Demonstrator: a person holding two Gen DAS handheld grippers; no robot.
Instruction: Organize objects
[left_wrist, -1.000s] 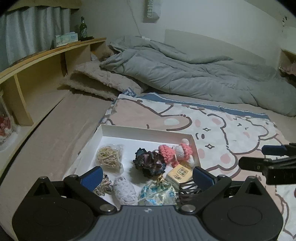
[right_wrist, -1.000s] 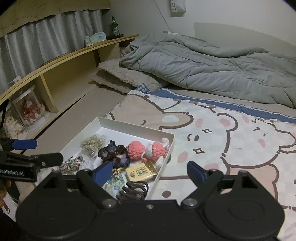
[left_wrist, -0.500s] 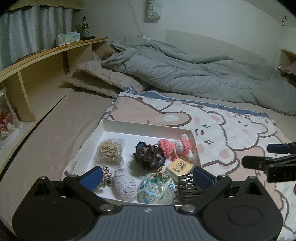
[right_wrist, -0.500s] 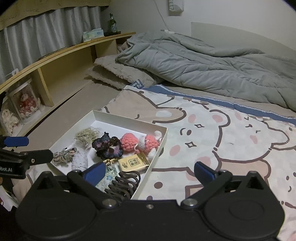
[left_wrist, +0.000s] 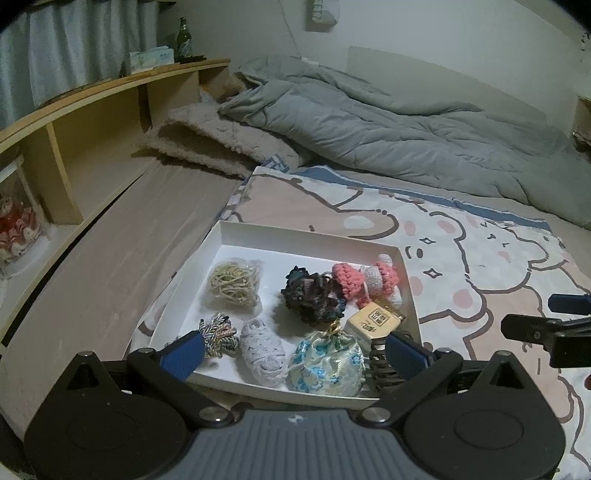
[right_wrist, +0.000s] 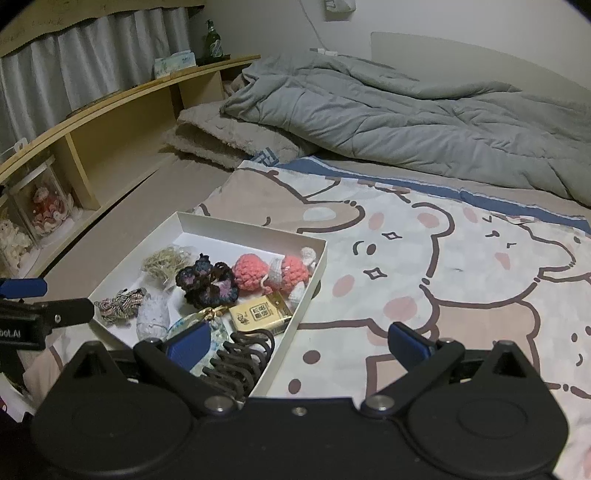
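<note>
Hovering both units over the near end of the white box (left_wrist: 310, 236), which sits on the cartoon-bear blanket (right_wrist: 424, 258) on the bed. Left hand-held gripper (left_wrist: 293, 354): jaws spread wide, nothing between them, blue pads straddling the box's near edge. Right hand-held gripper (right_wrist: 299, 341): also wide and empty, its left pad over the box's near right corner, its right pad over bare blanket.

Contents, all inside the box: bagged rubber bands (left_wrist: 233, 282) at back left, dark scrunchie (left_wrist: 314, 295) in the middle, pink-and-white crochet piece (left_wrist: 364, 282) at back right against the wall, gold packet (left_wrist: 373, 322) just in front of it, braided cord bundle (left_wrist: 218, 332) at front left, pale knit roll (left_wrist: 263, 350) beside it, blue floral pouch (left_wrist: 327, 363) next along, dark claw clip (right_wrist: 240, 356) in the front right corner.

Step in hand (judgement only): every small item I can see already lies in the box, and none lies on the blanket. That fits a collection just completed, or a full box waiting to be sorted out onto the bed. I cannot settle which.

Next move: whichever it is, the items are soft and crowded, touching at the front row, so any grasp needs one item singled out.
</note>
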